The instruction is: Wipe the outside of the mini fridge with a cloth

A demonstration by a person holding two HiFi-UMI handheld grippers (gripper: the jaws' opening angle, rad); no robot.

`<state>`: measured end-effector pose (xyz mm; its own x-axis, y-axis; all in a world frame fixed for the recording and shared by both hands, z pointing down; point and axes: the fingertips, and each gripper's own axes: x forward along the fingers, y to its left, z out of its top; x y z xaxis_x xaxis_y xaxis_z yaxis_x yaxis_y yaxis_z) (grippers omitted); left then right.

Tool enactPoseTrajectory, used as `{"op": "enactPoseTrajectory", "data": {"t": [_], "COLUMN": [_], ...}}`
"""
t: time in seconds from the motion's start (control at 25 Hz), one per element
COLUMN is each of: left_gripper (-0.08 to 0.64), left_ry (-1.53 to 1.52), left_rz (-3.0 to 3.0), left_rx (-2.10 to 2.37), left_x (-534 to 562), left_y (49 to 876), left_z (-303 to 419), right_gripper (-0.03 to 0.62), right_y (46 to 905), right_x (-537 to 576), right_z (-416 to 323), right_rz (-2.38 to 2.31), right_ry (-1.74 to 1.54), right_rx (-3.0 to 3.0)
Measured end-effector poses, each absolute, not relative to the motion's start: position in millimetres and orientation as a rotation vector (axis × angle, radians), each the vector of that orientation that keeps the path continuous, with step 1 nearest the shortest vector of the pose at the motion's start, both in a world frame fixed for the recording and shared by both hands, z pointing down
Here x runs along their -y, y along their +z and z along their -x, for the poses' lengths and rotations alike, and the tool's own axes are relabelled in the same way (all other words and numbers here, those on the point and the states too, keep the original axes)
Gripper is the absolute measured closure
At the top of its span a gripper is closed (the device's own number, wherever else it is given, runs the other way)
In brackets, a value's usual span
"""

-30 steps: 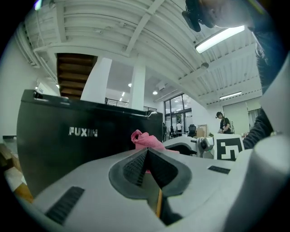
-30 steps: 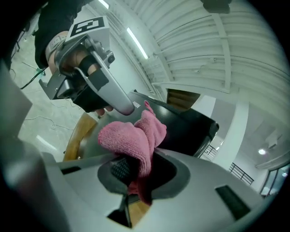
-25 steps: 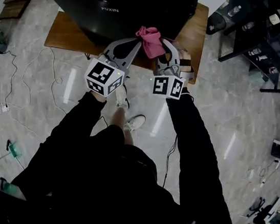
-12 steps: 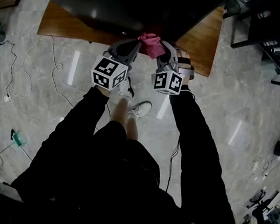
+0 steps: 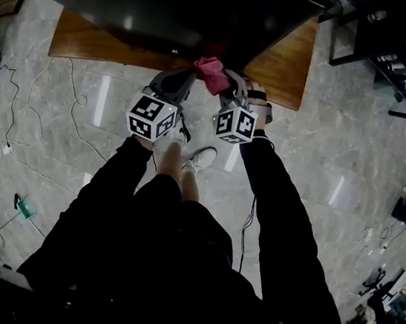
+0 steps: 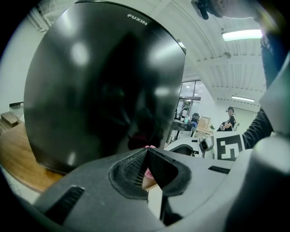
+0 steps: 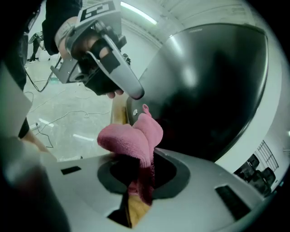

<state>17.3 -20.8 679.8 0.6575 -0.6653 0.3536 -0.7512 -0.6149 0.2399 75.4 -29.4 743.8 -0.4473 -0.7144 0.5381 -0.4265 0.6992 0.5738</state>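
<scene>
Head view: from above person, facing steeply down, farthest off. Takes in floor (image 5: 353, 163), wooden board (image 5: 284, 64), mini fridge (image 5: 172, 11) at top edge, both arms below.

Left gripper view: rides left gripper (image 5: 178, 79), looks along jaws, very near fridge's black front. Board's front edge at lower left.

Right gripper view: rides right gripper (image 5: 233, 83), same front from other side, also close. Cloth (image 7: 136, 140) fills foreground.

Shared: fridge front and board edge in all three. Each gripper view catches other gripper.
</scene>
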Motion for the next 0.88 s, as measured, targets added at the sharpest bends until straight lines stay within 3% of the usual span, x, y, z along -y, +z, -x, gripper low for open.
{"op": "enactPoseTrajectory", "data": {"t": [0.36, 0.64, 0.88], "left_gripper": [0.558, 0.558, 0.558], "left_ry": [0.208, 0.075, 0.079], "left_rz": [-2.582, -2.664, -2.733], "left_rx": [1.142, 1.35, 1.502], "left_x": [-50.6, -94.1, -92.7], "left_y": [545.4, 418.4, 360.8], "left_z": [19.8, 107.6, 160.5], "right_gripper": [0.511, 0.509, 0.509], "right_y": [562.4, 450.8, 382.5], "right_x": [-53.7, -94.2, -86.8], "right_z": [-45.9, 25.5, 78.8], "right_rz": [-1.095, -1.148, -1.202], "right_ry": [-0.268, -0.307, -0.356], "right_rx": [2.428, 2.568, 2.638]}}
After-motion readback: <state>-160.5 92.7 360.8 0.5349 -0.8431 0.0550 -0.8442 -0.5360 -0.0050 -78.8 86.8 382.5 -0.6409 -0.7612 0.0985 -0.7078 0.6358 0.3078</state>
